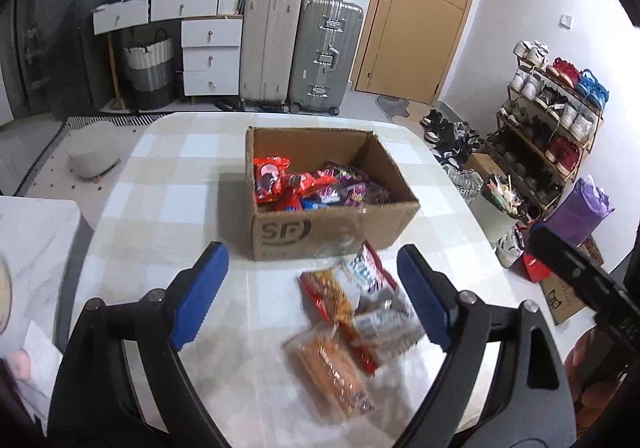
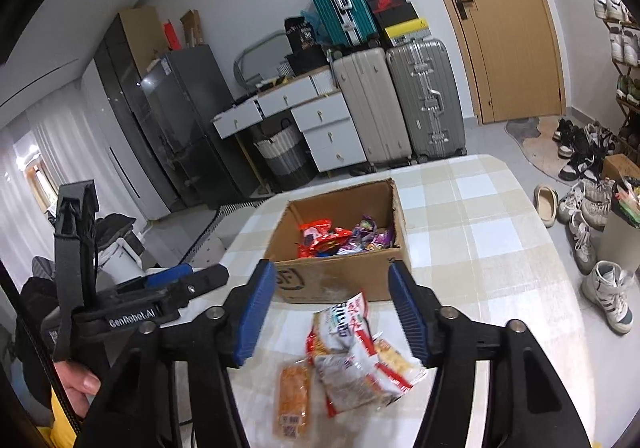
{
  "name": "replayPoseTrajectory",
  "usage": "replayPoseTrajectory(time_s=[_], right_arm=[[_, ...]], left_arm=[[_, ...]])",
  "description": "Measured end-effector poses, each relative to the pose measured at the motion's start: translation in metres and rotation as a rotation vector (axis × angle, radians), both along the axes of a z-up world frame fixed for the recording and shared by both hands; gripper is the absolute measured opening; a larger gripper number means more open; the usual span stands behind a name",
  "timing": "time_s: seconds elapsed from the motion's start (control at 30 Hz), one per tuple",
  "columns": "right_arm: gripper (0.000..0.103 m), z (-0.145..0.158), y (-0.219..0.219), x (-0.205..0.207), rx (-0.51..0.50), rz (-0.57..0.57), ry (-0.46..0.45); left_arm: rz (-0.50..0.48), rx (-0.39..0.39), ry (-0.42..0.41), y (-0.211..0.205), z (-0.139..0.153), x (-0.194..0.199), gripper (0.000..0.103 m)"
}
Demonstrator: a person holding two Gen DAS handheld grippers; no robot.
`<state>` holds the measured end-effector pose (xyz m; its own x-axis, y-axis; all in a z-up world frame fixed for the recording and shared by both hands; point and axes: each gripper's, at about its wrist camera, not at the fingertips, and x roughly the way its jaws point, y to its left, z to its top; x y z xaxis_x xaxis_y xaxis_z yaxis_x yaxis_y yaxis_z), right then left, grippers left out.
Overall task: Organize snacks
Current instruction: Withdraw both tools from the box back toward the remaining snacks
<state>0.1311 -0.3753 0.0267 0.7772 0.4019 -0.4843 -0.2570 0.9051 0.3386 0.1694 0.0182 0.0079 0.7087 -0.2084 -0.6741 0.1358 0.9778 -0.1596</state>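
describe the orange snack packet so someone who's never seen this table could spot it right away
Start at the open cardboard box on the checked tablecloth. On the near side of it lies a small pile of loose snack packets. The orange packet lies at the pile's near-left edge: a clear wrapper showing orange contents, unlike the red-and-white packets beside it.

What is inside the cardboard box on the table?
The cardboard box holds red snack packets and purple snack packets, with something blue between them. Whatever lies beneath them is covered.
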Motion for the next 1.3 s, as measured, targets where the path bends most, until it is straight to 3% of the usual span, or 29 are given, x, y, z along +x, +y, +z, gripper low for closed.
replayPoseTrajectory(time_s=[0.17,0.27,0.37,0.63,1.03,1.3], right_arm=[[0.077,0.005,0.01,-0.043,-0.003,0.028,-0.057],[0.09,0.006,0.015,-0.065,-0.014,0.031,-0.099],[0.098,0.004,0.018,-0.084,-0.029,0.004,-0.123],[0.099,-0.008,0.015,-0.103,-0.015,-0.013,-0.109],[0.099,-0.05,0.018,-0.093,-0.055,-0.003,-0.036],[0.099,-0.089,0.006,-0.072,-0.019,-0.001,0.055]], left_arm=[[-0.025,0.05,-0.029,-0.009,0.005,-0.051,0.086],[-0.028,0.07,-0.047,-0.015,0.005,-0.076,0.1],[-0.021,0.078,-0.054,-0.018,0.003,-0.095,0.103],[0.005,0.075,-0.027,-0.011,-0.01,-0.115,0.103],[0.01,0.091,0.22,-0.015,-0.103,-0.072,0.102],[-0.01,0.089,0.307,-0.035,-0.142,-0.045,0.102]])
